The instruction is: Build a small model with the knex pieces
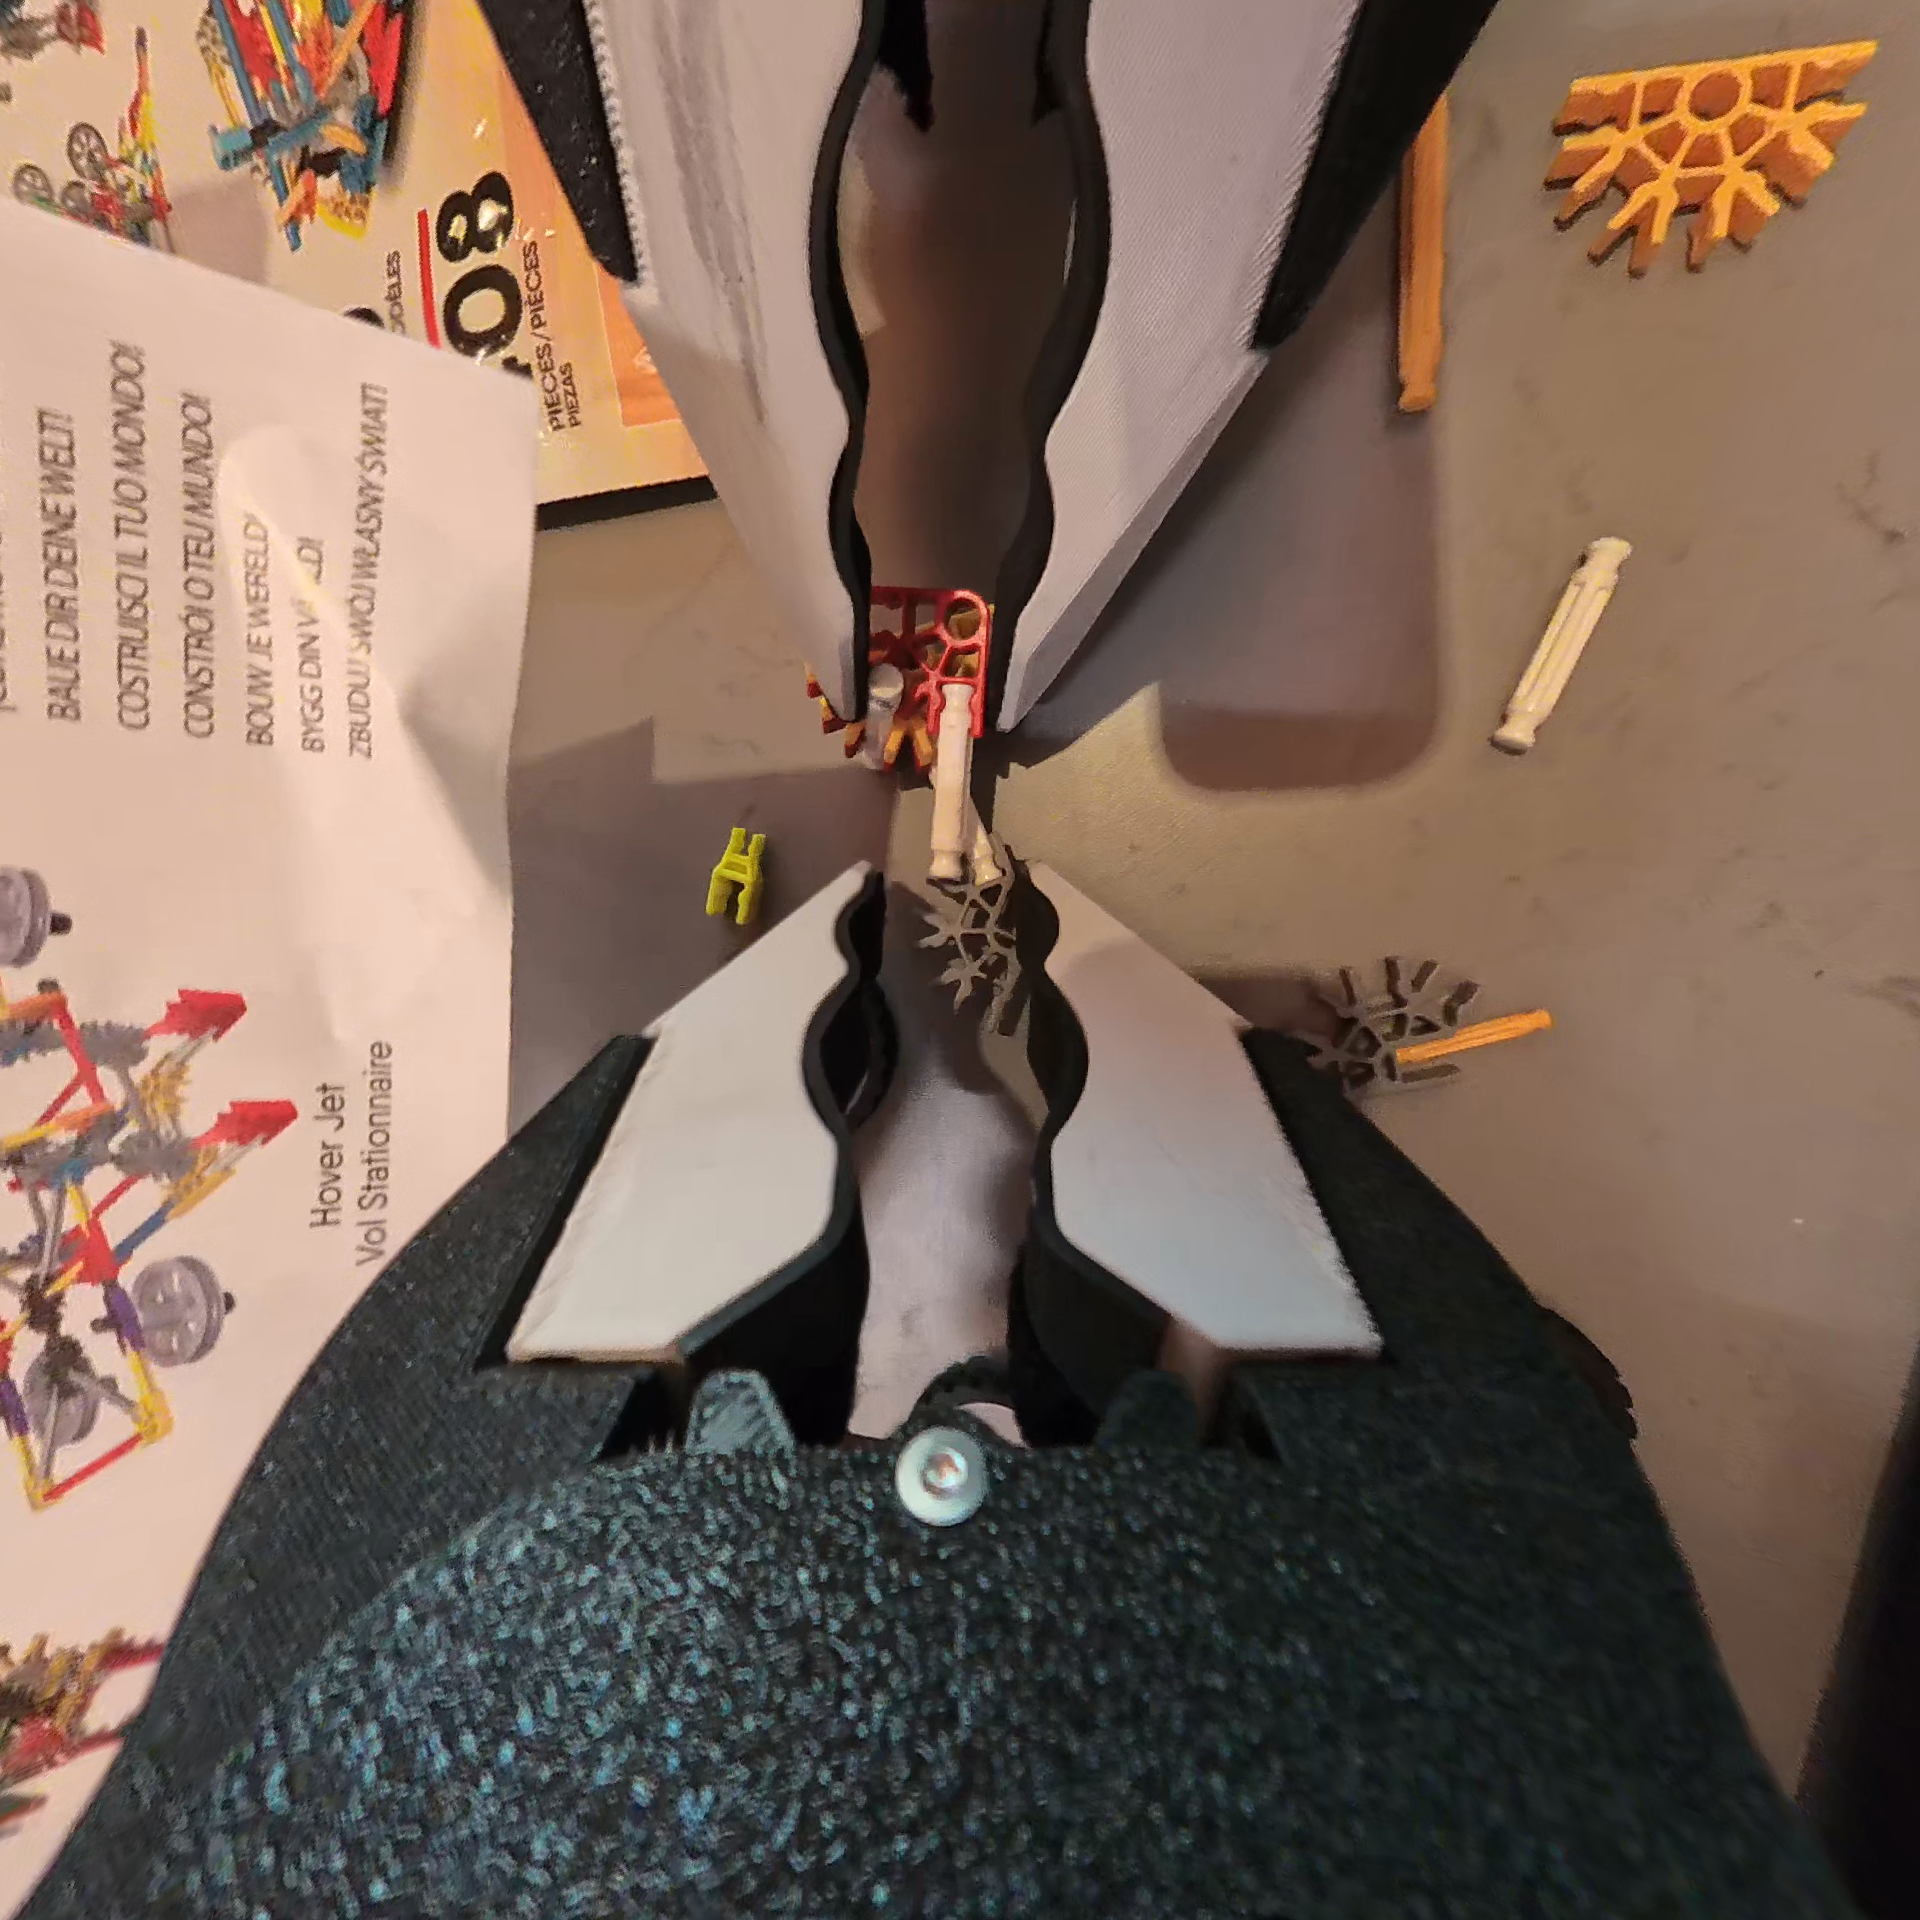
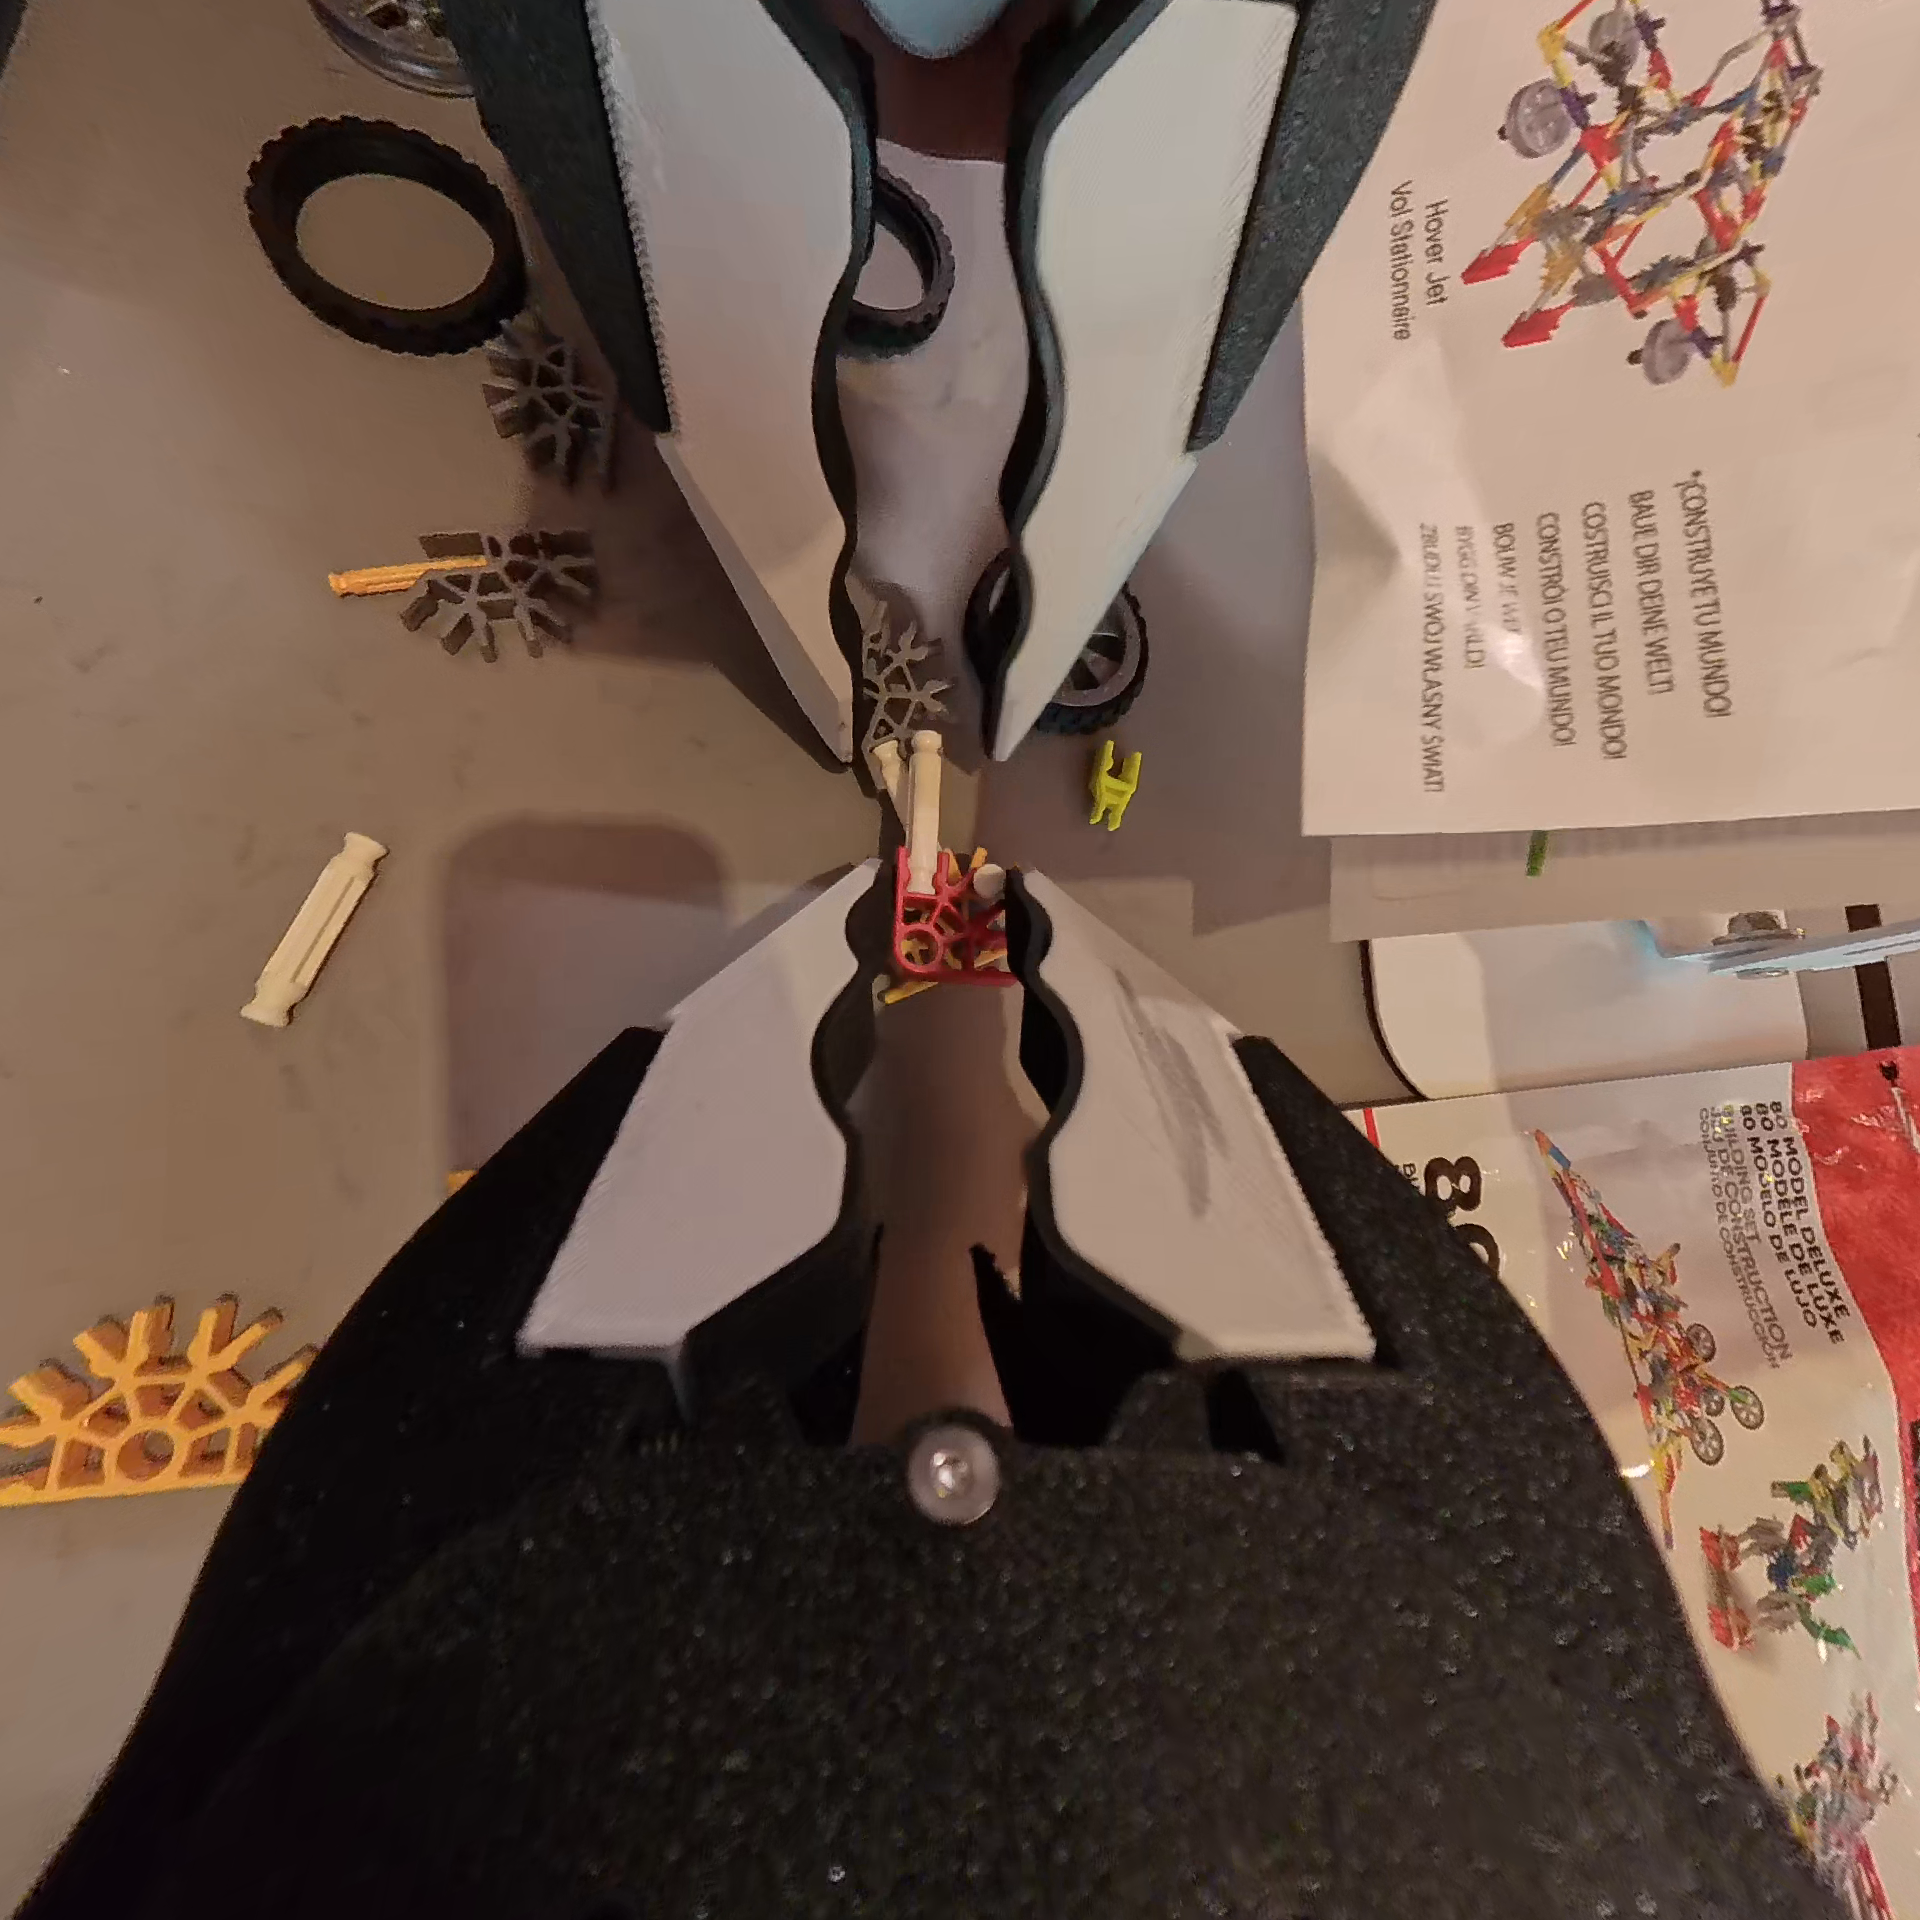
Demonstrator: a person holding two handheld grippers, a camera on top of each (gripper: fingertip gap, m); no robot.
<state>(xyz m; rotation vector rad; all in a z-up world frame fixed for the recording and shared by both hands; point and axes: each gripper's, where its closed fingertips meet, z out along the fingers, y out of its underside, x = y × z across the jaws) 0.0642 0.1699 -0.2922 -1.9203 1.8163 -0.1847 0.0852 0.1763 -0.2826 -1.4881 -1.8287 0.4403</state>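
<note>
A: Looking through the left wrist view. Left gripper point(image 1: 961, 883) clenching on a grey snowflake connector point(image 1: 975, 943), fingertips pinching it from both sides. Two white rods point(image 1: 954, 792) plugging into that connector and bridging across to a red connector point(image 1: 940, 649). Right gripper point(image 1: 925, 707) reaching in from the far side, nose to nose, grasping the red connector with yellow spokes behind it.

B: Lying around on the desk point(image 1: 1662, 831): a loose white rod point(image 1: 1561, 644) toward the right edge, a yellow-green clip point(image 1: 736, 878) just beside the fingertips, an orange half-round connector point(image 1: 1714, 151) near the far right corner, a grey connector with an orange rod point(image 1: 1408, 1029) on the right. Instruction sheet point(image 1: 260, 727) covering the left edge.

A: Switching to the right wrist view. Right gripper point(image 2: 940, 894) clamping the red connector point(image 2: 940, 930). Left gripper point(image 2: 914, 743) opposing it, gripping the grey connector point(image 2: 902, 675).

B: Sitting well apart toward the far left corner: a black tyre point(image 2: 384, 244). Resting near it, two dark grey connectors point(image 2: 545, 400). Peeking out behind the left fingers, a small wheel point(image 2: 1107, 665).
</note>
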